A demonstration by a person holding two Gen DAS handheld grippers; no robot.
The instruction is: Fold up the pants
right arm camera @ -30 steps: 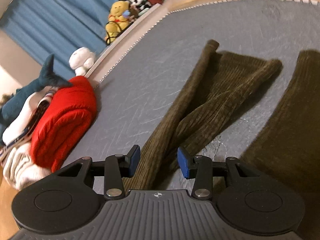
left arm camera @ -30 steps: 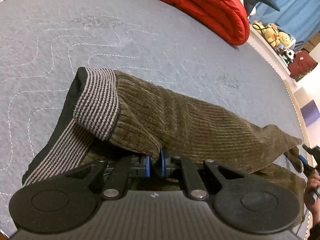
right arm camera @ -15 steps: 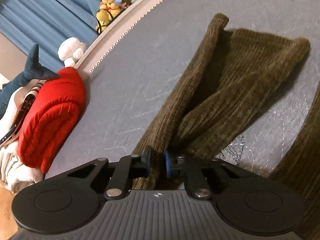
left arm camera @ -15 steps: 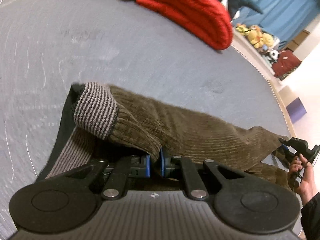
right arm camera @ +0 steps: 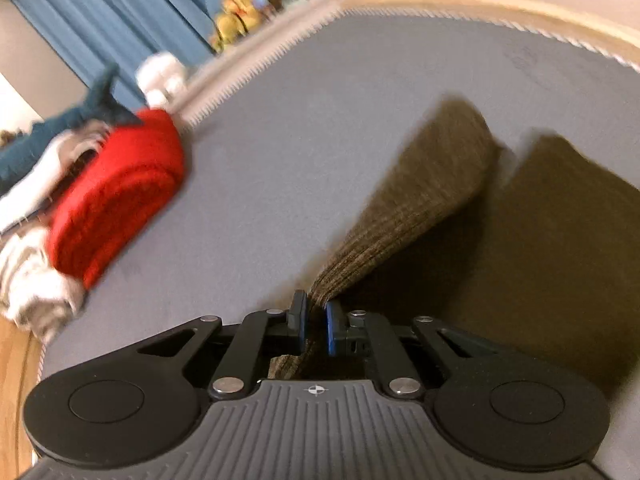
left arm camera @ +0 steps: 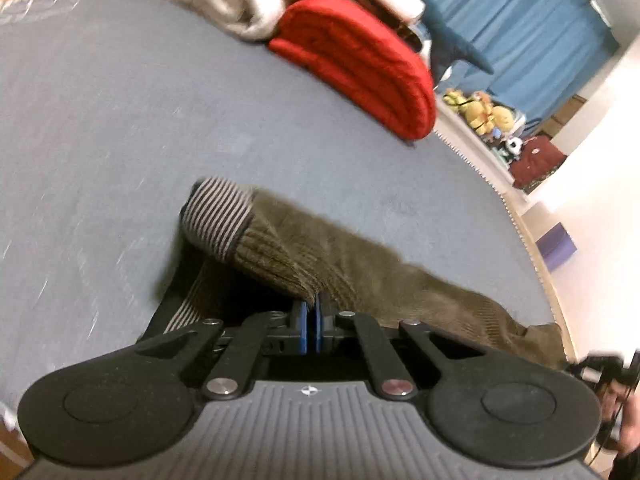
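Clamping done: your right gripper [right arm camera: 316, 322] just closed on the corduroy pants [right arm camera: 420, 200] leg. Left gripper [left arm camera: 311, 322] pinches the waist end; both now lifted, so fold.

The pants [left arm camera: 360, 268] lie on the bed cover [left arm camera: 120, 128], waistband [left arm camera: 218, 214] at the left end. A folded blanket [left arm camera: 360, 64] lies behind them, beside a pile of cloth [left arm camera: 240, 4].

Pants [left arm camera: 360, 264]: ribbed brown corduroy cloth, striped knit waistband lining [left arm camera: 218, 216]. Bed cover [left arm camera: 120, 120]: matt grey quilted fabric. Grippers: matt black plastic, shiny metal rivets [left arm camera: 224, 385]. Red blanket [left arm camera: 360, 64]: ribbed knit.
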